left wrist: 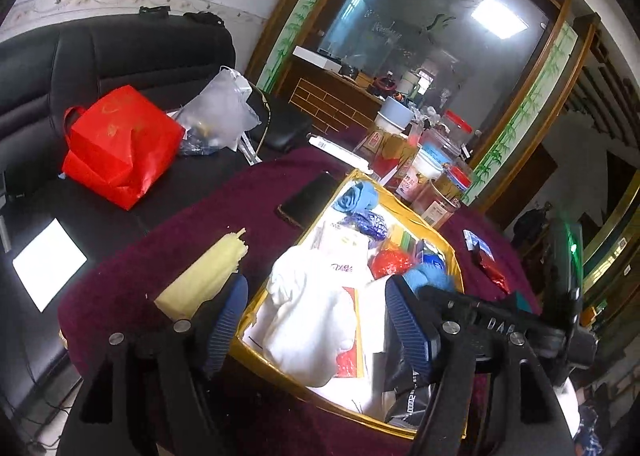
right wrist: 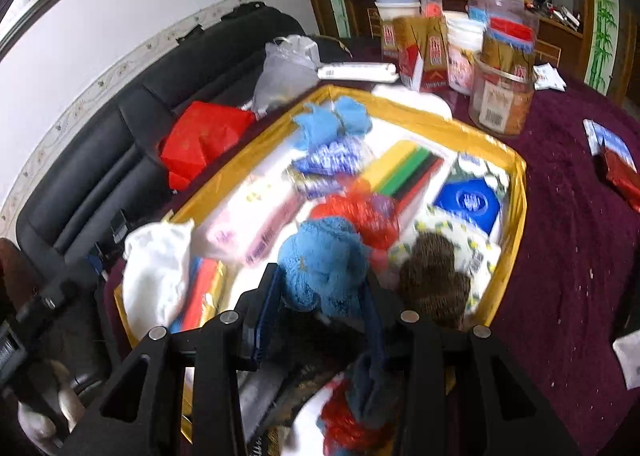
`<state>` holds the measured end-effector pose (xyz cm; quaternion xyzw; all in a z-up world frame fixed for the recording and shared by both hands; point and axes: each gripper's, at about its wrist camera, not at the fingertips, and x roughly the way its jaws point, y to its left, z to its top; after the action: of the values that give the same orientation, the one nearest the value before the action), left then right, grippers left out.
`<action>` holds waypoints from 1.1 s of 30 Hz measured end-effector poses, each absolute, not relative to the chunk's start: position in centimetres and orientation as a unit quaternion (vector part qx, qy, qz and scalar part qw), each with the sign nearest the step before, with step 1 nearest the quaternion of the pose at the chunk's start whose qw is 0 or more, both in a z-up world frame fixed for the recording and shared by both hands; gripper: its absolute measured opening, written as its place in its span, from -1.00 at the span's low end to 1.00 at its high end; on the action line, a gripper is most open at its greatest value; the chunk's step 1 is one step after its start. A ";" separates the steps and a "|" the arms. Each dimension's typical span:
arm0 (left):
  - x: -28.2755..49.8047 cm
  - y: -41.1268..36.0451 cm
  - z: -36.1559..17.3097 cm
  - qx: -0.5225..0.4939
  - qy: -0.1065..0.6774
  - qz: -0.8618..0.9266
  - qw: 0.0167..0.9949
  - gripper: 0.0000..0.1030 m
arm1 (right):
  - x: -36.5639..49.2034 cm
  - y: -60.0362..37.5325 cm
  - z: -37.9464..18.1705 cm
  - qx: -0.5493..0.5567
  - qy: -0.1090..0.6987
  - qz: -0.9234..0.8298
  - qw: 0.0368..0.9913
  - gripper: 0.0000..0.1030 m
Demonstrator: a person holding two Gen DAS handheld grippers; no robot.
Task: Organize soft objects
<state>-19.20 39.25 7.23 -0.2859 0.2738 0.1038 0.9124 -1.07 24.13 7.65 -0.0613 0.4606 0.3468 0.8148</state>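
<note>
A yellow-rimmed open box [left wrist: 256, 292] [right wrist: 408, 112] sits on the maroon tablecloth, full of soft things and packets. My left gripper [left wrist: 316, 320] is open over its near end, above a white cloth [left wrist: 316, 312]. My right gripper [right wrist: 320, 296] is shut on a blue fuzzy cloth [right wrist: 324, 268] and holds it over the box; it also shows in the left wrist view [left wrist: 428, 276]. Another blue cloth [right wrist: 332, 120] [left wrist: 356, 196] lies at the box's far end. A brown knitted piece [right wrist: 434, 280] and the white cloth [right wrist: 156, 272] lie in the box.
A pale yellow rolled cloth [left wrist: 204, 272] and a black phone [left wrist: 308, 200] lie on the tablecloth left of the box. Jars and cartons [right wrist: 500, 88] stand behind it. A red bag [left wrist: 120, 144] and plastic bag [left wrist: 220, 112] sit on the black sofa. Small packets [right wrist: 616, 160] lie right.
</note>
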 end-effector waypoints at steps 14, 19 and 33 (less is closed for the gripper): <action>-19.0 38.6 7.0 -0.288 0.285 0.099 0.909 0.47 | 1.7 30.5 6.7 -0.102 0.471 0.359 0.799 -0.26; -18.8 37.9 7.0 -0.284 0.291 0.093 0.909 0.53 | 3.4 32.2 5.8 -0.106 0.494 0.363 0.783 0.11; -18.8 34.7 8.0 -0.200 0.290 0.143 0.925 0.82 | -3.1 20.9 12.6 -0.053 0.384 0.351 0.852 0.64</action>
<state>-18.75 34.66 7.98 -0.2002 0.2903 0.1433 0.9247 -3.10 20.94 12.57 -0.0527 0.3844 0.3515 0.8520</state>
